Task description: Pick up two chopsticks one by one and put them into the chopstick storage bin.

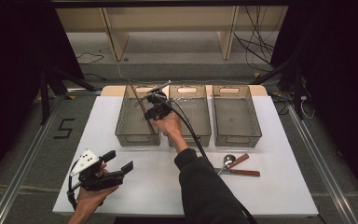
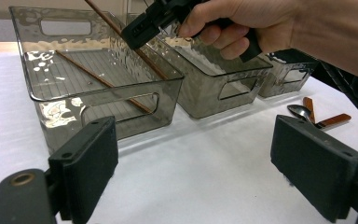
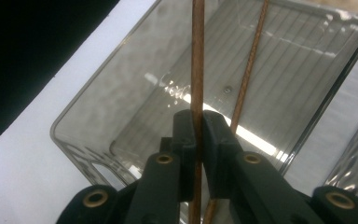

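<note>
My right gripper (image 1: 154,109) hovers over the left of three smoky clear bins (image 1: 137,138) and is shut on a thin brown chopstick (image 1: 137,95) that slants up and away. In the right gripper view its jaws (image 3: 197,121) pinch that chopstick (image 3: 197,56) above the bin's floor (image 3: 135,116). A second chopstick (image 3: 249,70) lies inside the same bin (image 2: 107,88), where it shows as a diagonal brown stick (image 2: 88,72). My left gripper (image 1: 120,161) rests near the table's front left, open with nothing between its pads (image 2: 91,158).
The middle bin (image 1: 191,136) and the right bin (image 1: 237,135) stand side by side behind the hand. A metal spoon (image 1: 228,159) and another brown-handled utensil (image 1: 244,172) lie on the white table at the front right. Cables trail on the floor beyond.
</note>
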The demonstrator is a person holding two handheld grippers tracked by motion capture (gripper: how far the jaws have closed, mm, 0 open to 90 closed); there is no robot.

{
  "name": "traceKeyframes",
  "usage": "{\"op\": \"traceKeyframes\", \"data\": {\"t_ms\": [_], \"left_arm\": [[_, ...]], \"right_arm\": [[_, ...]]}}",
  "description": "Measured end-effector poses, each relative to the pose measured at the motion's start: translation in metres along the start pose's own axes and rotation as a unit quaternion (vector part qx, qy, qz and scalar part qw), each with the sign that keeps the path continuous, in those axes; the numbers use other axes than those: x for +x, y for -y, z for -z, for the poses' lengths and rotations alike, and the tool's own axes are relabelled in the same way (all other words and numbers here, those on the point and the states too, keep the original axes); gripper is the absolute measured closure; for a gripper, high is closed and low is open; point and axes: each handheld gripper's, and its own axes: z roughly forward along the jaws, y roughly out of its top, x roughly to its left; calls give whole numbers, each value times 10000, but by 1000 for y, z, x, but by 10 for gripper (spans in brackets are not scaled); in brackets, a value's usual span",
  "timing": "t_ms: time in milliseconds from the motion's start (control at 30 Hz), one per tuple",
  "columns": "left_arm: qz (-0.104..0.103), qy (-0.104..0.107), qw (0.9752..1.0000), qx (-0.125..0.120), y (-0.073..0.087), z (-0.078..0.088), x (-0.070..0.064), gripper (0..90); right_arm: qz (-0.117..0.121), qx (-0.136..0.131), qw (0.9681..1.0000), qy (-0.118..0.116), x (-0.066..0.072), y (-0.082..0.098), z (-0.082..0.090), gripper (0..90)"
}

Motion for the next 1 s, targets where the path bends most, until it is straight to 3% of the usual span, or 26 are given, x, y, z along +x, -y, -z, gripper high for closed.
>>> {"op": "traceKeyframes", "data": {"t_ms": [267,433,733,1000], "left_arm": [[11,0,10000,3,0,0,0,141],[10,-4,10000,2,0,0,0,140],[10,-10,10000,11,0,0,0,140],[18,-18,10000,7,1,-1,0,140]], "right_arm": [[-122,-58,9998,-175,-2,-1,4,666],[1,-131,9996,-239,-1,-2,14,598],[520,-331,9973,-409,6,1,44,473],[957,-363,9936,-479,3,18,75,365]]}}
